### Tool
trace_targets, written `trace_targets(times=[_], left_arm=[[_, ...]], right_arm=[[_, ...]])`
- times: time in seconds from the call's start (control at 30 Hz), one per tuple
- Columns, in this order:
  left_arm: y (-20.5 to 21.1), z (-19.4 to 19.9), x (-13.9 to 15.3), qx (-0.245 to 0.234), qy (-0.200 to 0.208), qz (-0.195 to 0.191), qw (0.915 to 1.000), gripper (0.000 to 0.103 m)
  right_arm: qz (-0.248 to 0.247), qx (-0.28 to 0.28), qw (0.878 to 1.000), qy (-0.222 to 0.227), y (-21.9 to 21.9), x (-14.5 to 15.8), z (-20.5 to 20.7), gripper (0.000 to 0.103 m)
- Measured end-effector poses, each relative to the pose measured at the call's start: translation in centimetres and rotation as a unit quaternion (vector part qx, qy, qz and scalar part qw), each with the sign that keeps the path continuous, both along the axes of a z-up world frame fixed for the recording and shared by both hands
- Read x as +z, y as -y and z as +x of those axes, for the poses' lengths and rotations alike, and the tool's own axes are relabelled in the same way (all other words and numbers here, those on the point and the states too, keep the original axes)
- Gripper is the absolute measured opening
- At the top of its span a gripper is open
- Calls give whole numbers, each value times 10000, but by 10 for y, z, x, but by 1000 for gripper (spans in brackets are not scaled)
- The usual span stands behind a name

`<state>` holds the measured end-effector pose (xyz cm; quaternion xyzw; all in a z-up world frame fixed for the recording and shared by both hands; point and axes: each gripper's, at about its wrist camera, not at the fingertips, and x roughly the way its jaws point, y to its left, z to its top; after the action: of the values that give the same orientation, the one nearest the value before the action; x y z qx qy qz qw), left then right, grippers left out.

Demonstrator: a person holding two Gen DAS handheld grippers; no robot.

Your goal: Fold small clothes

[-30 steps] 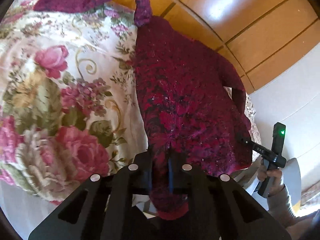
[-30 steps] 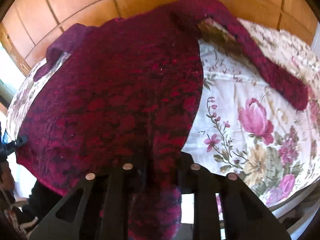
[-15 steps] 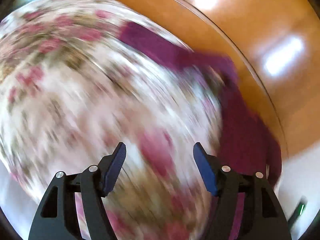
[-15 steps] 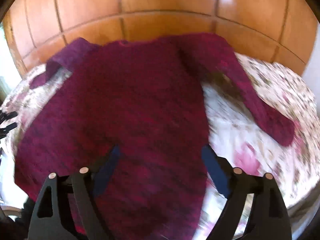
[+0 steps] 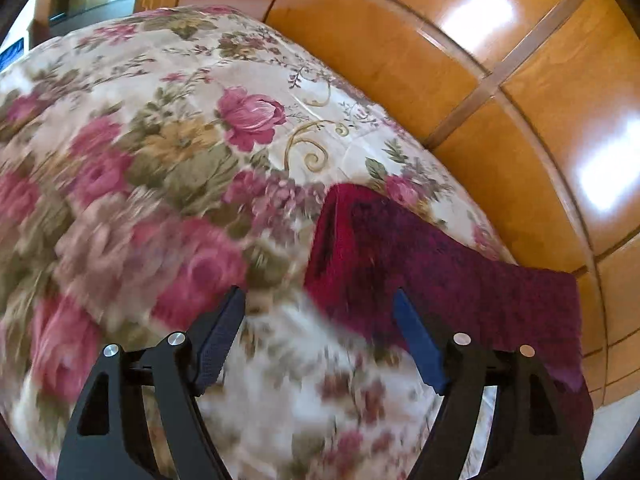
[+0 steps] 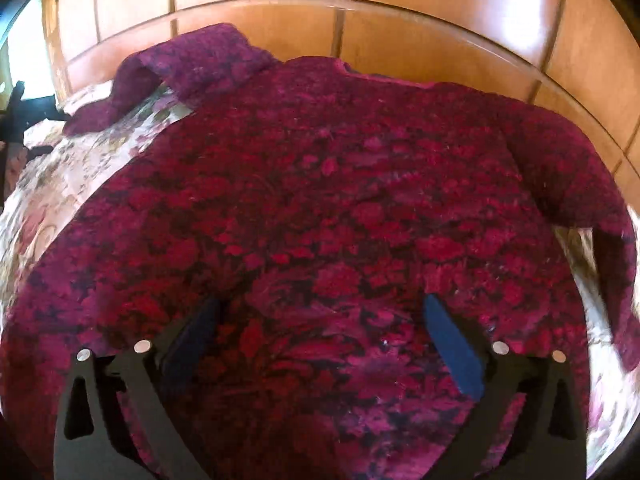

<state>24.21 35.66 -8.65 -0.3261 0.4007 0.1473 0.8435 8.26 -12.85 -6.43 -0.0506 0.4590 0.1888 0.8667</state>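
Sweater (image 6: 320, 208) lies spread flat on the flowered bedspread (image 5: 168, 152), collar at twelve o'clock toward the wooden panels (image 5: 500, 80). Left gripper (image 5: 320, 320), jaws just opened, hangs spread and empty over the bedspread, a sleeve at three o'clock. Right gripper (image 6: 322, 320), jaws also just opened, stands wide and empty above the sweater's body.

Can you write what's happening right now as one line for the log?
left gripper: open, empty, just opened | right gripper: open, empty, just opened | sweater: flat on floral bedspread
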Motion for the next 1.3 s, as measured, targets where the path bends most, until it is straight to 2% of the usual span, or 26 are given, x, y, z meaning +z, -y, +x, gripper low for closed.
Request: trace_targets(times=[0.07, 0.1, 0.13, 0.17, 0.2, 0.23, 0.37, 0.43, 0.5, 0.57, 0.63, 0.73, 0.77, 0.8, 0.87, 0.9, 0.93, 1.0, 1.07, 1.13, 1.23, 1.3], left_arm=[[-1, 10, 1, 3, 46, 2, 10000, 76], [-1, 15, 1, -75, 77, -31, 9999, 68], [-2, 18, 1, -194, 104, -130, 9997, 54], [-2, 22, -1, -316, 95, -270, 9991, 24], [-4, 21, 0, -288, 31, -237, 9993, 12], [-7, 19, 4, -263, 123, -155, 9995, 9], [-33, -7, 31, 164, 409, 387, 9983, 8], [-51, -23, 39, 447, 337, 774, 9954, 7], [-66, -33, 37, 626, 199, 976, 9930, 5], [-70, -31, 24, 731, -253, 1417, 9869, 4], [-70, -26, 5, 731, -577, 1361, 9863, 4], [-58, -26, 2, 935, -648, 1602, 9805, 6], [-50, -28, 7, 982, -660, 1655, 9791, 16], [-43, -29, 13, 982, -651, 1645, 9793, 39], [-25, -38, 28, 969, -377, 1666, 9805, 64], [-8, -42, 40, 877, -102, 1799, 9797, 65], [12, -45, 49, 666, 71, 1891, 9797, 66], [46, -44, 58, 232, 301, 1824, 9825, 66], [95, -49, 63, -310, 642, 1391, 9877, 66], [141, -50, 63, -865, 770, 1096, 9872, 66], [225, -56, 58, -1807, 928, 799, 9759, 66], [280, -62, 54, -2444, 968, 701, 9623, 66]], right_arm=[[238, -20, 9996, -129, 8, -2, 3, 101], [305, -9, 9995, -120, 10, -3, 4, 101], [336, 18, 9994, -126, 11, -4, 4, 101], [316, 43, 9994, -121, 10, -4, 3, 101], [287, 62, 9995, -114, 10, -3, 3, 101], [251, 75, 9996, -99, 8, -3, 3, 101], [265, 78, 9996, -30, 8, -3, 3, 101], [271, 77, 9996, -9, 8, -3, 2, 101], [270, 79, 9996, 7, 8, -3, 2, 101], [252, 70, 9997, 9, 8, -4, 1, 101], [215, 69, 9997, 19, 8, -4, 1, 101], [220, 63, 9997, 21, 7, -3, 1, 101], [221, 62, 9997, 26, 7, -3, 1, 101], [226, 59, 9997, 36, 7, -3, 0, 101], [255, 52, 9996, 51, 8, -4, 0, 101], [267, 50, 9996, 54, 9, -4, 0, 101], [290, 47, 9996, 58, 9, -4, 0, 101], [322, 36, 9995, 61, 11, -4, 0, 101], [395, 10, 9992, 72, 14, -2, -1, 101], [620, -71, 9980, 0, 24, 5, -1, 101], [1299, -620, 9896, -71, 69, 21, -2, 100], [1856, -1264, 9744, -118, 119, 30, -4, 95]])
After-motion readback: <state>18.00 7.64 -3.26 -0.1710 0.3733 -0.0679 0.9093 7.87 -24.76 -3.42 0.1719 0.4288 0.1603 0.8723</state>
